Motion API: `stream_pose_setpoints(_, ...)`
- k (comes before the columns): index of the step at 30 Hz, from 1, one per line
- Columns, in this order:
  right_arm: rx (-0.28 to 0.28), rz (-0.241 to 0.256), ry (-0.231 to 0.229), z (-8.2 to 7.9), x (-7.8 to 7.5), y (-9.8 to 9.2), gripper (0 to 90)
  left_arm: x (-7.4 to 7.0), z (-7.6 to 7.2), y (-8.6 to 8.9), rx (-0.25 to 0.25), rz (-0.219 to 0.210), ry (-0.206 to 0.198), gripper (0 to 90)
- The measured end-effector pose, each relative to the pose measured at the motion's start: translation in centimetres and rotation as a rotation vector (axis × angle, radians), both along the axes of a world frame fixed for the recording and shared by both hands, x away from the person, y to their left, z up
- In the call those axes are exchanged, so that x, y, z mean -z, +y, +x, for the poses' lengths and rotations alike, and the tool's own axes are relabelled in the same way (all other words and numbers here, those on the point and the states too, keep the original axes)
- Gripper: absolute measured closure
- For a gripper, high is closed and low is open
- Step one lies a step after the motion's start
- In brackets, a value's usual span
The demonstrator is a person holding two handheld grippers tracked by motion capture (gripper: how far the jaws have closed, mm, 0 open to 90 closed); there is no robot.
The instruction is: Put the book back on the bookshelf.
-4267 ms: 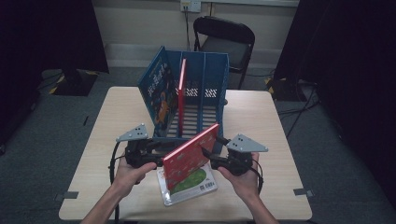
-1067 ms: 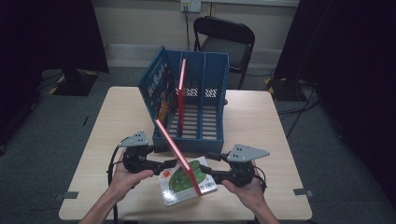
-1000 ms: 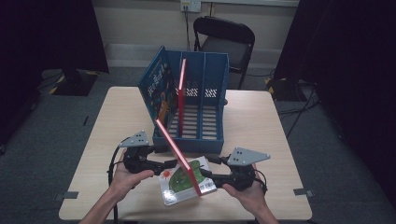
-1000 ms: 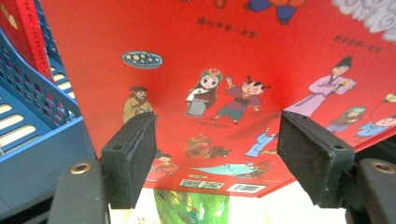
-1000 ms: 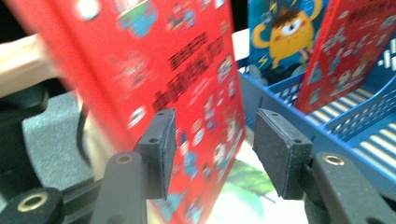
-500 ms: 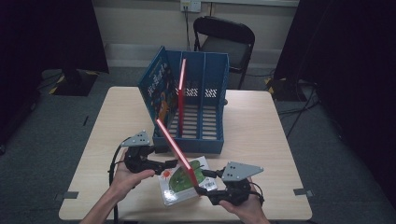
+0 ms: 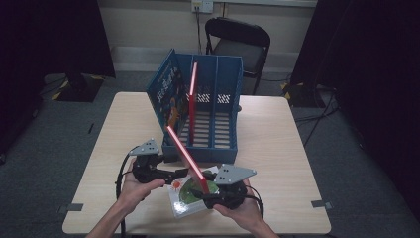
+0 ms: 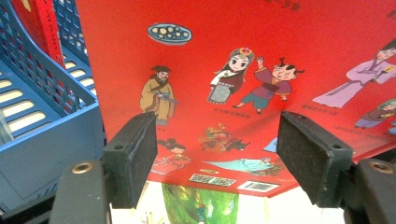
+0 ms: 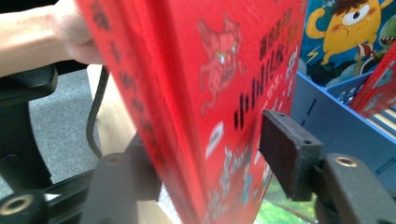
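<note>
- While our right gripper straddles the lower edge of the red book, its jaws look slack, one pad standing clear, so the tilted book could slide down onto the green book lying flat beneath
- Our left gripper gapes wide just behind the cover, gripping nothing
- Beyond both, the blue rack waits; a loose lift could snag its front wall
- Characters on the cover stay unreadable; a barcode and QR codes sit at its bottom
</note>
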State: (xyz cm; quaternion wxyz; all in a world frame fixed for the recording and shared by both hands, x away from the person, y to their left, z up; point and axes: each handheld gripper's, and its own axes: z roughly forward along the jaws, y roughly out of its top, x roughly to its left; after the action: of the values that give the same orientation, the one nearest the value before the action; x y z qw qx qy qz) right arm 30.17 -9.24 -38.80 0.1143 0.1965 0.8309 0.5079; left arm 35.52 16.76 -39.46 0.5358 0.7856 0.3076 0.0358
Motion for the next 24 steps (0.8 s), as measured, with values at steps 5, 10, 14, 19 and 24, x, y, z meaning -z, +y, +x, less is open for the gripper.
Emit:
stream_pose_setpoints(5, 0.005, -0.004, -0.007, 0.3, 0.0, -0.1, 51.1, -0.1, 0.1, 0.3, -0.016, -0.017, 0.0, 29.5)
stream_pose_setpoints(10, 0.024, -0.013, -0.025, 0.5, -0.3, -0.9, 63.6, -0.2, 0.4, 1.3, -0.054, -0.025, 0.021, 28.6)
stream_pose_setpoints(14, 0.051, -0.003, -0.02, 1.2, -0.7, -1.9, 70.4, -0.3, 0.6, 2.0, -0.092, -0.031, 0.01, 26.9)
stream_pose_setpoints(19, 0.059, -0.003, -0.02, 2.1, -0.9, -3.0, 74.4, -0.1, 0.9, 2.1, -0.096, -0.019, -0.001, 23.4)
stream_pose_setpoints(24, 0.057, 0.002, -0.007, 2.7, -0.9, -4.0, 76.1, 0.1, 1.0, 1.8, -0.092, -0.009, -0.011, 25.4)
